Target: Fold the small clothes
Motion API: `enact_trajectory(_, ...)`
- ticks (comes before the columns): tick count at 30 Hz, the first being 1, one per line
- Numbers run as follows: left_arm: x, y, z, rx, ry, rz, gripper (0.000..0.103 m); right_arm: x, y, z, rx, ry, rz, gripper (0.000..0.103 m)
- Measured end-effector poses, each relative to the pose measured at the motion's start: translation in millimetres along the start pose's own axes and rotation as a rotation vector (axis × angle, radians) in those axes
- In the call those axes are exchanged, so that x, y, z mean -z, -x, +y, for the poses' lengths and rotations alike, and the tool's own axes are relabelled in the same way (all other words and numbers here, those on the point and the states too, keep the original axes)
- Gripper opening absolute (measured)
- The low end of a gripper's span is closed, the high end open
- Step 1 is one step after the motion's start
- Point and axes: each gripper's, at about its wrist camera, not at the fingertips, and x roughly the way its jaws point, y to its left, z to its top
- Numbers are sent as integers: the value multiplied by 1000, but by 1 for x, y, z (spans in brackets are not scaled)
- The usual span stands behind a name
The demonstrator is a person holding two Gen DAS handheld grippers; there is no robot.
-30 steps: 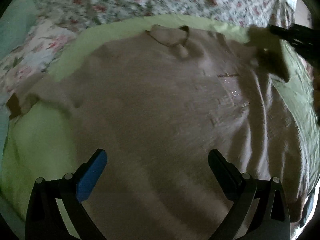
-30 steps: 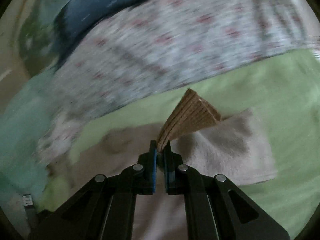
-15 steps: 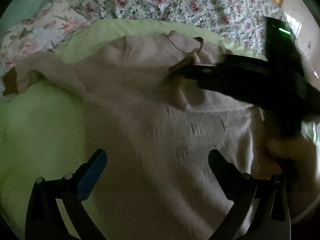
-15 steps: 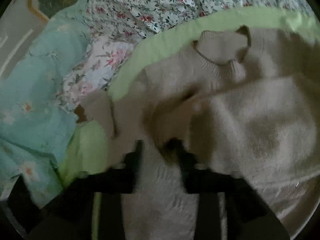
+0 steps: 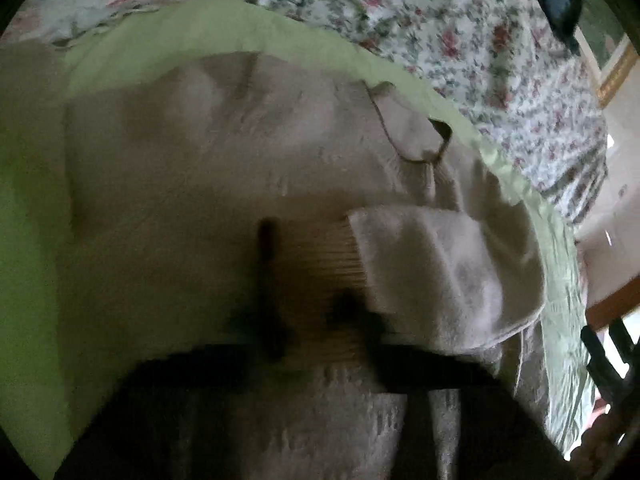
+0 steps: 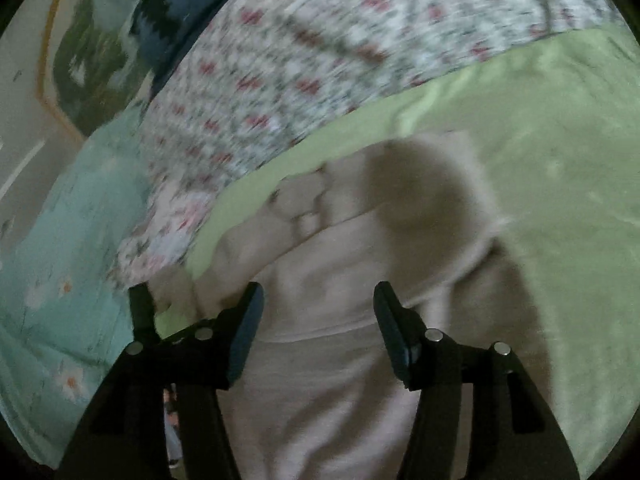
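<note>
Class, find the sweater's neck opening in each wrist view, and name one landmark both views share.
Left wrist view: the neck opening sits upper right of centre, against the green blanket's edge.
Right wrist view: the neck opening lies just left of centre, blurred.
Shared landmark: the green blanket meeting the floral quilt.

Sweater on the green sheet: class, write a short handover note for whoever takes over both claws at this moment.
Left claw: shut, low over the sweater; blur hides whether fabric is pinched.
Right claw: open, jaws have just been opening, nothing between the pads, above the sweater body.
Things: sweater lies flat on the green sheet, neckline away from the claws.
Done: one sleeve is folded in across the body.
Left: fold in the other sleeve, which lies spread outward, then probably fold the body up.
</note>
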Motion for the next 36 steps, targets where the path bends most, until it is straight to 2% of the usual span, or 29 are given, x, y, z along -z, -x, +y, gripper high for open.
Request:
enact_trajectory(1, -3, 4, 0, 13, -10, 3, 6, -2, 3, -5, 13, -9, -11, 59)
enact_trajectory(2, -3, 14, -3, 6, -25, -27, 6, -5, 9, -15, 34, -24, -23, 59)
enact_trajectory(4, -5, 46, -6, -16, -75, -137, 6, -13, 19, -33, 73, -51, -37, 59)
enact_trajectory(5, -8, 58, -2, -52, -87, -176, 6, -16, 23, -38, 86, -55, -47, 59)
enact_trajectory(6, -11, 61, 1, -66, -93, -185, 6, -20, 27, -43, 101, -57, -58, 59)
enact_trajectory(9, -13, 52, 9, -69, -122, -116, 6, -33, 26, -57, 156, -57, -77, 61)
enact_trajectory(12, -6, 45, 10, -77, -131, -92, 7, -50, -2, -66, 166, -61, -29, 61)
enact_trajectory(16, -2, 36, 14, -84, -108, -70, 7, -72, -65, -67, 207, 6, 99, 67)
enact_trajectory(19, -3, 30, 13, -90, -117, -64, 7, -76, -102, -76, 244, 10, 184, 68)
enact_trajectory(20, -4, 31, 11, -86, -120, -65, 7, -76, -115, -80, 229, 7, 223, 58)
enact_trajectory(21, -6, 32, 8, -76, -127, -69, 7, -75, -118, -82, 216, 15, 234, 6)
enact_trajectory(22, -7, 33, 6, -67, -134, -73, 7, -76, -115, -84, 229, 28, 228, 10)
enact_trajectory(24, -8, 31, -1, -40, -149, -76, 7, -81, -96, -86, 247, 45, 166, 10)
enact_trajectory(26, -6, 21, -6, -62, -172, -64, 7, -83, -85, -92, 278, 51, 140, 9)
enact_trajectory(29, -2, 3, -6, -111, -177, -25, 7, -82, -93, -100, 319, 63, 176, 11)
enact_trajectory(30, -2, 3, -4, -107, -170, -27, 7, -81, -93, -98, 347, 70, 182, 18)
enact_trajectory(31, -1, 5, -3, -98, -165, -33, 7, -80, -88, -91, 398, 85, 162, 21)
enact_trajectory(32, -1, 7, -2, -92, -164, -39, 7, -78, -81, -84, 410, 96, 130, 21)
enact_trajectory(34, 0, 9, -1, -89, -160, -40, 8, -71, -65, -60, 356, 146, 64, 28)
enact_trajectory(36, 0, 10, 0, -90, -160, -34, 9, -62, -66, -43, 274, 194, 78, 37)
